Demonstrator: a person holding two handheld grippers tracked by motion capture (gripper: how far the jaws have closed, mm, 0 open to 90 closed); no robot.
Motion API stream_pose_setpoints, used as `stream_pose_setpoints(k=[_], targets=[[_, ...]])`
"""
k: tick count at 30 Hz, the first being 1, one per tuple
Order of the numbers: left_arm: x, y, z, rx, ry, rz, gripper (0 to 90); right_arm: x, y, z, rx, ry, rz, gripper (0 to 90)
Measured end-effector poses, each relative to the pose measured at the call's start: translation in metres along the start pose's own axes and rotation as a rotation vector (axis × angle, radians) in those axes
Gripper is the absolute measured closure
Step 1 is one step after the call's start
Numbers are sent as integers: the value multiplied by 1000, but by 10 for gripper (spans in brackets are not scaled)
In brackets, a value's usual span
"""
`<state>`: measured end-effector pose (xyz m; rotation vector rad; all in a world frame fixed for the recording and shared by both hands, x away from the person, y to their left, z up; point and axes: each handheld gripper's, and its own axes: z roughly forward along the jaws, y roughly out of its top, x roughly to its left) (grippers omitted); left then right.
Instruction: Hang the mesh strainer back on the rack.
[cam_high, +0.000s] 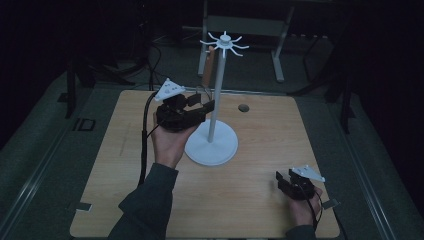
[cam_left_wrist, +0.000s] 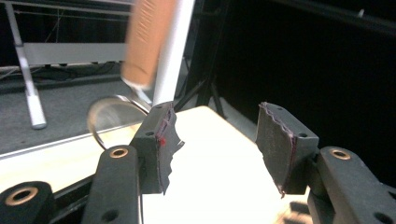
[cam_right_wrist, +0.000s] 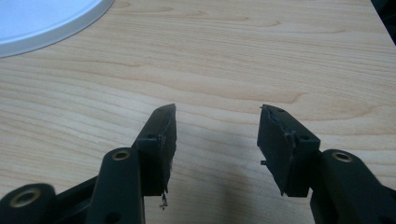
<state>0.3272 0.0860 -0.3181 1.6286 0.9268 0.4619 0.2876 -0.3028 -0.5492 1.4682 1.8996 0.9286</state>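
Note:
A white stand with a round base and a crown of hooks rises from the middle of the wooden table. From one hook hangs a brown-handled tool with a wire ring at its lower end. My left gripper is open just beside that ring and the pole. In the left gripper view the handle and ring lie left of the jaws, with nothing between the jaws of the left gripper. My right gripper rests open and empty near the table's front right; its view shows the right gripper over bare wood.
A small dark hole sits in the tabletop right of the pole. A grey metal frame stands on the floor behind the table. A curve of the stand's white base fills the top left corner of the right gripper view. The surroundings are dark.

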Motion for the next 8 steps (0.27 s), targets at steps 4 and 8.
stream_pose_setpoints(k=[4, 8], targets=[[0, -7, 0, 19, 0, 30, 484, 0, 0, 1, 16, -10, -8, 462], [3, -16, 1, 68, 1, 50, 484, 0, -1, 3, 30, -12, -9, 453]])
